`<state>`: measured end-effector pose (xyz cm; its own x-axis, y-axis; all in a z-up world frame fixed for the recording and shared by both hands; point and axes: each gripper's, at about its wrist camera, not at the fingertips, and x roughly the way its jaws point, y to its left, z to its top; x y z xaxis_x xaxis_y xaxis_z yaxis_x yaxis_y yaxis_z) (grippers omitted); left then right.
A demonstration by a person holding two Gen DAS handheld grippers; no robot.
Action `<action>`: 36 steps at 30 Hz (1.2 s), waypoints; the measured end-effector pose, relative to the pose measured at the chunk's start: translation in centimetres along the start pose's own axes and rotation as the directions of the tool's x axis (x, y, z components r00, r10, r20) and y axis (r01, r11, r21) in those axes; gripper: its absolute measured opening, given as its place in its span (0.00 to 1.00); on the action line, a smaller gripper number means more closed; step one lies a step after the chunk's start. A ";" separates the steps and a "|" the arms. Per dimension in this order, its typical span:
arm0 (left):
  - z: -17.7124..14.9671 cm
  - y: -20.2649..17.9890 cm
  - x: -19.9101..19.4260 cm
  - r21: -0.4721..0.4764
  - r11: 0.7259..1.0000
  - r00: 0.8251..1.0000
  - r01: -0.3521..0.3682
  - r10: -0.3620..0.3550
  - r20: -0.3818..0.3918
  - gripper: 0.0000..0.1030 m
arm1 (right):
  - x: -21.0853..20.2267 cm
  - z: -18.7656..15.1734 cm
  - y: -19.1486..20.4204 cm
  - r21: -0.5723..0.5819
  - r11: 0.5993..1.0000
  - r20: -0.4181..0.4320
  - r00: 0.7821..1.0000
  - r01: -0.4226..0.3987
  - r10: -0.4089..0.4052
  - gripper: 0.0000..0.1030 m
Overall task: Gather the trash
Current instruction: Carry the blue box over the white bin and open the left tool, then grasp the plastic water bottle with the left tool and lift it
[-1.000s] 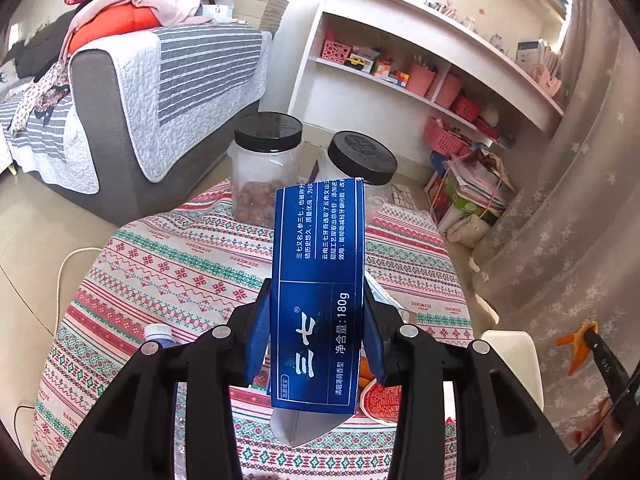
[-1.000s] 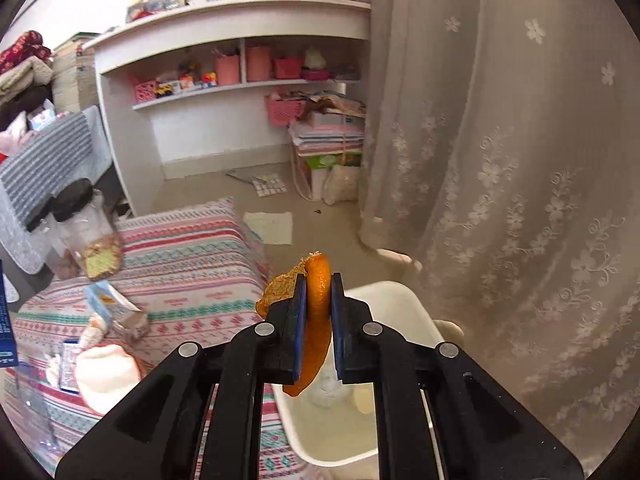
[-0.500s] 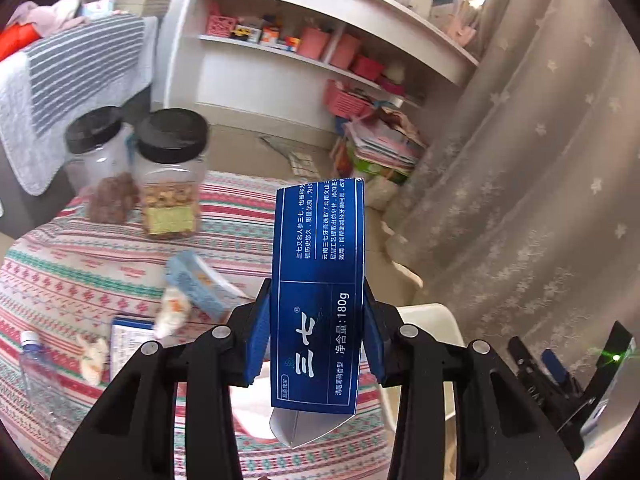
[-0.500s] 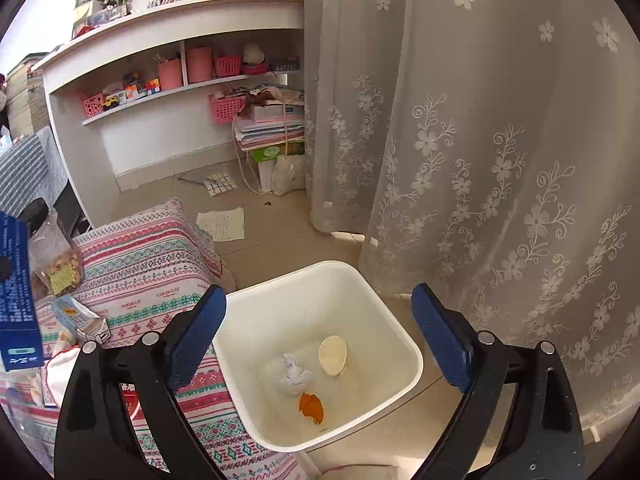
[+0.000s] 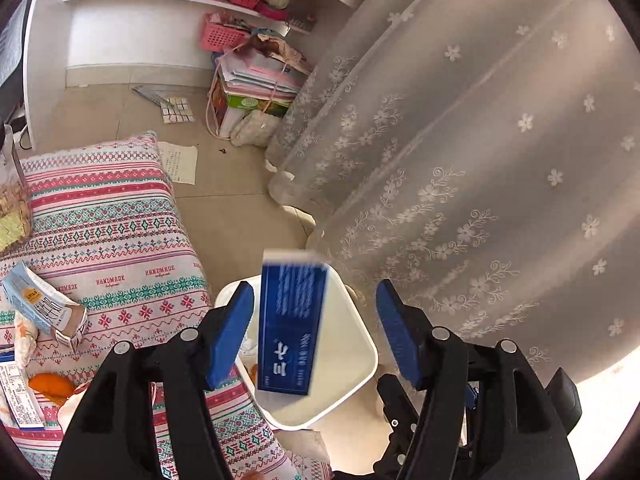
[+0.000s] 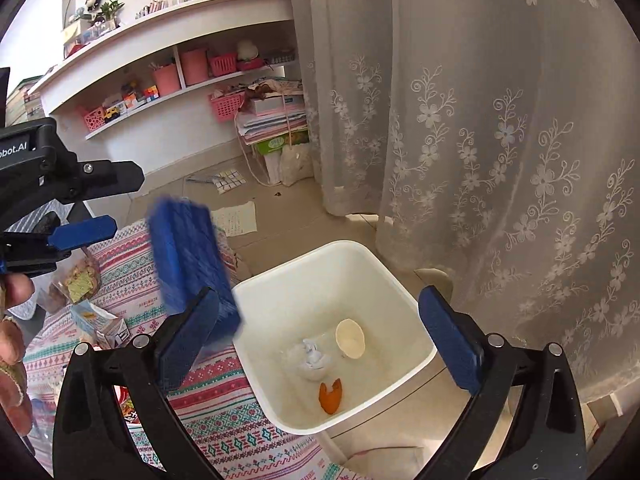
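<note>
A blue toothpaste box (image 5: 290, 324) hangs blurred and loose between the jaws of my left gripper (image 5: 312, 291), which are opening; neither pad touches it. It is above the white bin (image 5: 362, 344). In the right wrist view the same box (image 6: 188, 256) is in the air at the bin's (image 6: 320, 254) left rim, below the left gripper's fingers (image 6: 84, 232). My right gripper (image 6: 318, 298) stands wide open over the bin with nothing in it. An orange peel (image 6: 330, 396), an egg shell (image 6: 350, 338) and crumpled paper (image 6: 312, 360) lie in the bin.
A table with a patterned cloth (image 5: 112, 240) is left of the bin and carries a milk carton (image 5: 44, 308), an orange peel (image 5: 50, 386) and other litter. A lace curtain (image 5: 480, 160) hangs close on the right. Paper (image 5: 180, 160) lies on the floor. A hand (image 6: 12, 320) shows at left.
My left gripper swung right from the table to above the bin and let go of the blue box. My right gripper opened and the orange peel dropped into the bin.
</note>
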<state>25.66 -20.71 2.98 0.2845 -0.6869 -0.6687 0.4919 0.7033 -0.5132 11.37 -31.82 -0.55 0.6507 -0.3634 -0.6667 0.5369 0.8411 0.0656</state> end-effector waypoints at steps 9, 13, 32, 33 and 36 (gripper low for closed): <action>-2.9 -0.2 -3.5 0.115 0.911 0.911 -0.397 0.376 0.169 0.61 | -0.9 0.1 0.9 0.010 1.000 0.046 0.999 -0.025 0.025 0.93; -4.8 0.8 -5.4 0.106 0.847 0.842 -0.520 0.488 0.232 0.66 | -1.6 0.0 1.9 -0.002 0.999 0.080 0.996 -0.046 0.046 0.93; -11.5 9.9 -14.3 -0.137 0.709 0.670 -0.691 0.701 0.244 0.74 | -3.5 -2.6 11.8 -0.215 0.963 0.090 0.979 -0.161 0.184 0.93; -11.7 10.6 -14.8 -0.153 0.704 0.666 -0.693 0.707 0.237 0.74 | -3.6 -2.9 12.6 -0.233 0.958 0.088 0.978 -0.165 0.190 0.93; -12.5 12.5 -15.8 -0.197 0.679 0.646 -0.708 0.734 0.207 0.74 | -3.7 -3.6 14.6 -0.279 0.942 0.074 0.974 -0.185 0.213 0.93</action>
<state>17.05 1.26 0.41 0.7156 0.0345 -0.6977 -0.0293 0.9994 0.0194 14.84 -16.72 0.21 0.7877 -0.2047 -0.5811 0.2362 0.9715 -0.0220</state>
